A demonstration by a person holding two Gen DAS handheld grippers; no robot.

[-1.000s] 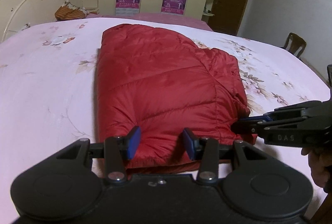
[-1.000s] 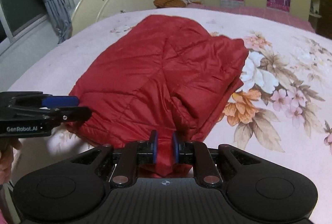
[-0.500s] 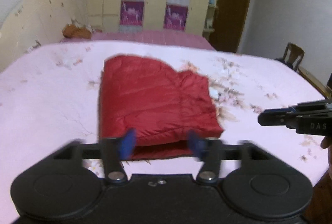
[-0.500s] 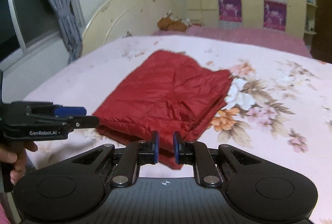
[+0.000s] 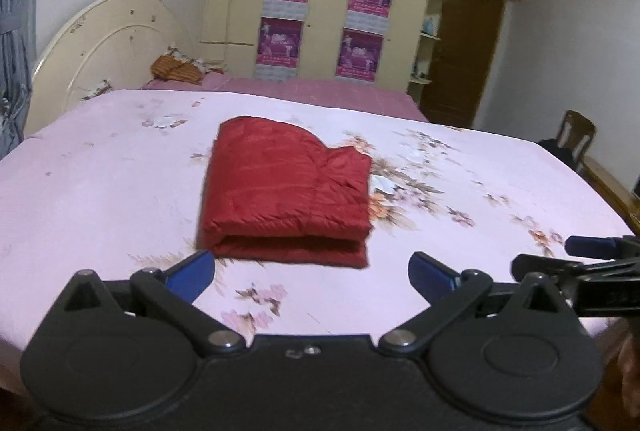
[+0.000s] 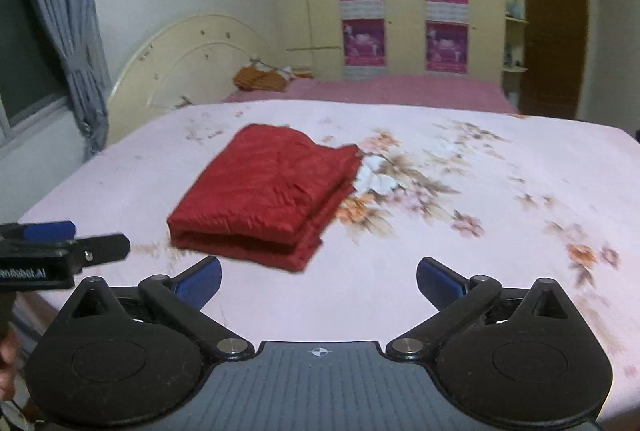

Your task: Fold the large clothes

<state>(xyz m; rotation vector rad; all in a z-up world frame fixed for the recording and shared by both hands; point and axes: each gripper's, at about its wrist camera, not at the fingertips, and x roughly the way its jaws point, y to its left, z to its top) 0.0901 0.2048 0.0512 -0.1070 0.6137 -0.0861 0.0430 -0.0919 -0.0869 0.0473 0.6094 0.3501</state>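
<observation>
A red quilted jacket lies folded into a compact stack in the middle of the bed; it also shows in the right wrist view. My left gripper is open and empty, pulled back from the jacket's near edge. My right gripper is open and empty, also back from the jacket. The right gripper shows at the right edge of the left wrist view. The left gripper shows at the left edge of the right wrist view.
The bed has a pink floral sheet and a cream headboard at the left. A wooden chair stands past the bed's right side. A cream wardrobe with purple posters and a brown door stand behind.
Both grippers have let go of the jacket, opened wide and drawn back from it. The jacket now lies folded on the bed and looks smaller and farther away.
</observation>
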